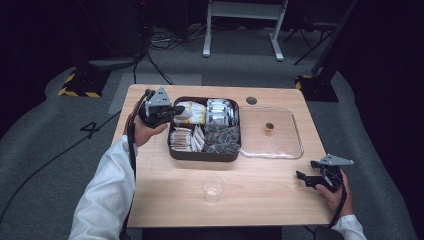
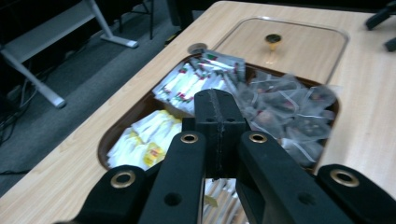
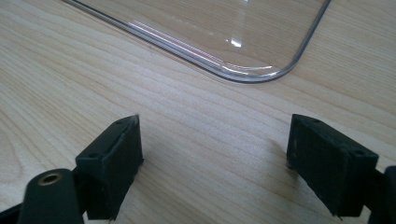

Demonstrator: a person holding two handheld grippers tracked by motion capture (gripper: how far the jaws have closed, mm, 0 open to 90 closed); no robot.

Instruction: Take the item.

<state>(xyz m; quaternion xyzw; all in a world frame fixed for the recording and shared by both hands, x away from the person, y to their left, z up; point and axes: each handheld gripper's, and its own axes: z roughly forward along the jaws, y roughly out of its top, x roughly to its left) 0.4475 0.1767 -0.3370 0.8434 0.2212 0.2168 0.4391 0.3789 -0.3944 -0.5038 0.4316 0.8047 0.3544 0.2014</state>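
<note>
A dark brown tray on the wooden table holds several kinds of sachets and tea bags in compartments. My left gripper hovers over the tray's far-left compartment of yellow-and-white sachets. Its jaws are pressed together, and in the high view a pale sachet sticks out at their tip. My right gripper rests low near the table's right front corner. It is open, with bare wood between its pads, just short of the corner of the clear lid.
The clear lid with a small brown knob lies flat right of the tray. A clear plastic cup stands upright in front of the tray. A cable hole sits near the table's far edge.
</note>
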